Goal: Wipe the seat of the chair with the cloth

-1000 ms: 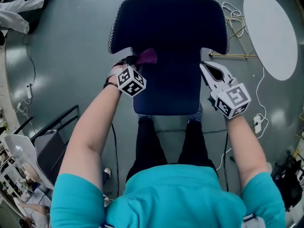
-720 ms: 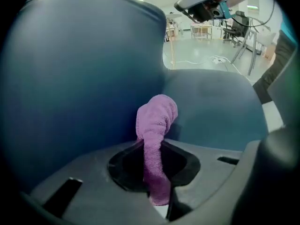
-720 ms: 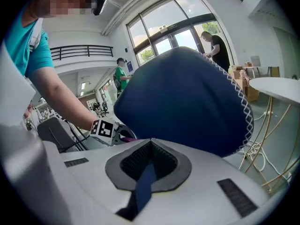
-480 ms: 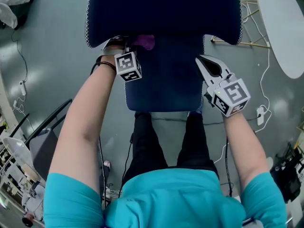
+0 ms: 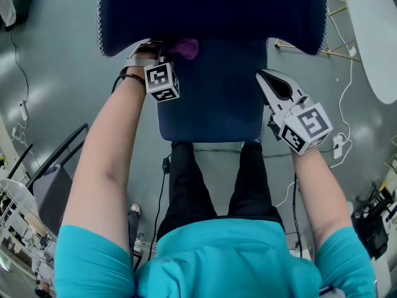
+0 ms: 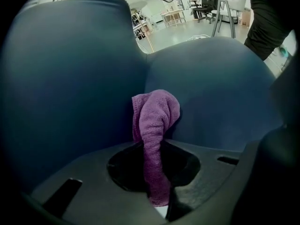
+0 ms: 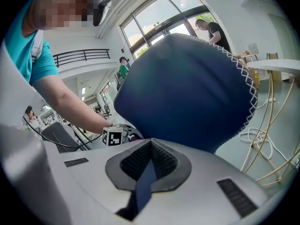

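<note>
The chair's dark blue seat [image 5: 214, 98] lies below me, with its backrest [image 5: 211, 11] at the top of the head view. My left gripper [image 5: 169, 47] is at the seat's back left corner, shut on a purple cloth [image 5: 186, 47]. In the left gripper view the cloth [image 6: 157, 111] hangs out of the jaws and is pressed into the crease between the seat [image 6: 220, 88] and the backrest [image 6: 70, 69]. My right gripper [image 5: 263, 76] is beside the seat's right edge, shut with nothing in it. The right gripper [image 7: 149, 146] looks toward the backrest [image 7: 187, 88].
A white round table [image 5: 378, 36] stands at the far right, with wooden rods [image 5: 298, 45] and cables [image 5: 341, 144] on the grey floor near it. A black-framed chair [image 5: 56, 179] is at the left. My legs [image 5: 211, 179] are against the seat's front edge.
The left gripper has carried the cloth a little farther back along the seat toward the backrest. The head view has drawn closer to the chair. The right gripper has stayed by the right edge.
</note>
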Tool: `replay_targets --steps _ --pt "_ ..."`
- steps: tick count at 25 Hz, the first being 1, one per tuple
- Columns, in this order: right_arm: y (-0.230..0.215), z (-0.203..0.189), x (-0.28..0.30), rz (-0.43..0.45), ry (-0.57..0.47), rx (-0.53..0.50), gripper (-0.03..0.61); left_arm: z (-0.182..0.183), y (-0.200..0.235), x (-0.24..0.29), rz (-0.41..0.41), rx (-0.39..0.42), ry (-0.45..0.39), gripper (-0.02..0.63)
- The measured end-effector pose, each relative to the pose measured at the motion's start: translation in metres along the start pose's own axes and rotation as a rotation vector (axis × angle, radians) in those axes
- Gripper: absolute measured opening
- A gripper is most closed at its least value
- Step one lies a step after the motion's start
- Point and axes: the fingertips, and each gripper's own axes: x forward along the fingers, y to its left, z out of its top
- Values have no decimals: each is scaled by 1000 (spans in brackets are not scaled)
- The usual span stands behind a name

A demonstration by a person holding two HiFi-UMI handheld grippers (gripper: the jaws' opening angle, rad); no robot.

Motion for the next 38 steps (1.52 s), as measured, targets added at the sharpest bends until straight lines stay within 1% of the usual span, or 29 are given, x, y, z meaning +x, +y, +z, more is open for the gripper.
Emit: replay_targets --steps 7,24,38 --pt "8 4 2 13 -5 2 -3 -2 -12 -3 -35 -13 -15 51" --pt "12 12 2 1 -11 -22 -5 2 -39 -18 -52 -41 -30 51" --pt "20 11 1 -8 -15 -32 -3 2 -76 -34 -77 -47 -51 51"
